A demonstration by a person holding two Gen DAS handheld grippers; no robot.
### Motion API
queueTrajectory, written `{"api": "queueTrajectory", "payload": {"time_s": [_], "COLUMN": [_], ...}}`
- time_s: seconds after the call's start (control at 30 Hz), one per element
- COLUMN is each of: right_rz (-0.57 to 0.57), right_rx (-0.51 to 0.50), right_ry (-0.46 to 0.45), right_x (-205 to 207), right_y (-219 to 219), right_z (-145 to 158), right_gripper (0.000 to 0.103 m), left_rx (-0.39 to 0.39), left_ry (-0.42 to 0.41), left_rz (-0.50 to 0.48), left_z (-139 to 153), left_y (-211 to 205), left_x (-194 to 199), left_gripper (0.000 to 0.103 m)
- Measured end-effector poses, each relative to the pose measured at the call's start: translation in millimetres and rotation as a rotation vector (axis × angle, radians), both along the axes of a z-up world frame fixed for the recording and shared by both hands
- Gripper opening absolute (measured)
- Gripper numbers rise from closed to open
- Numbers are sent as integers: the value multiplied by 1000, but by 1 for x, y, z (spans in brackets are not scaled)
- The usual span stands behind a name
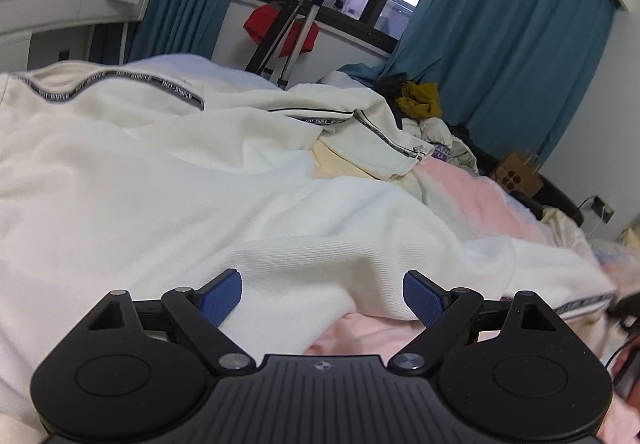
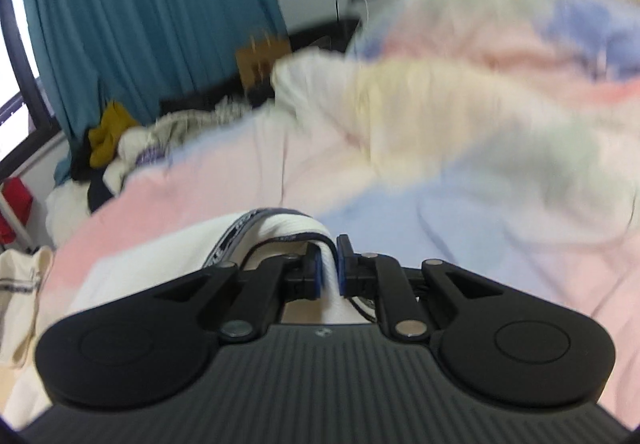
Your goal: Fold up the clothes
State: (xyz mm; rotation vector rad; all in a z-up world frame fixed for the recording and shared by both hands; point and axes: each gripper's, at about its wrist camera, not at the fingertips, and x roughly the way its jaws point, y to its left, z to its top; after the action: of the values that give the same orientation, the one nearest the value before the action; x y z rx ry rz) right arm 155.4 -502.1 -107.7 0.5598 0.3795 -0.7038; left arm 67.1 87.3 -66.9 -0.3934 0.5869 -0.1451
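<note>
A white garment [image 1: 168,180] with grey lettered trim lies spread over the bed in the left wrist view. My left gripper [image 1: 322,294] is open, its blue pads [image 1: 222,294] on either side of a raised fold of this cloth, not closed on it. In the right wrist view my right gripper [image 2: 329,272] is shut on a trimmed edge of the white garment [image 2: 280,230], which bunches up between the pads. The right view is blurred.
A pastel pink, blue and yellow blanket [image 2: 460,172] covers the bed. A pile of other clothes [image 1: 420,104] lies at the far end by the teal curtains [image 1: 500,44]. A tripod [image 1: 288,32] stands by the window. A brown paper bag [image 1: 516,172] sits beside the bed.
</note>
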Motion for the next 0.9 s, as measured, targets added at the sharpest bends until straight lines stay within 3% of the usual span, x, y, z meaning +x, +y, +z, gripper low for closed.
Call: {"api": "queueTrajectory", "payload": {"time_s": [0.3, 0.5, 0.57, 0.63, 0.67, 0.83, 0.9], "right_rz": [50, 84, 87, 85, 84, 129, 147], "right_rx": [171, 201, 204, 198, 199, 301, 338], "right_ry": [14, -8, -25, -58, -78, -194, -201], "right_x": [-26, -55, -67, -79, -84, -111, -112], "right_y": [-1, 10, 13, 16, 18, 23, 25], "right_z": [-5, 9, 15, 24, 28, 37, 35], "right_gripper": [15, 39, 57, 81, 85, 85, 85], "left_rx": [-226, -398, -438, -473, -497, -679, -733], "left_ry": [111, 204, 243, 310, 349, 458, 524], "left_rz": [81, 170, 225, 286, 309, 410, 446], "left_z": [17, 31, 34, 32, 30, 12, 3], "left_y": [41, 80, 96, 114, 124, 159, 160], "left_x": [-22, -53, -64, -70, -70, -79, -82], "left_gripper": [90, 91, 93, 93, 93, 93, 93]}}
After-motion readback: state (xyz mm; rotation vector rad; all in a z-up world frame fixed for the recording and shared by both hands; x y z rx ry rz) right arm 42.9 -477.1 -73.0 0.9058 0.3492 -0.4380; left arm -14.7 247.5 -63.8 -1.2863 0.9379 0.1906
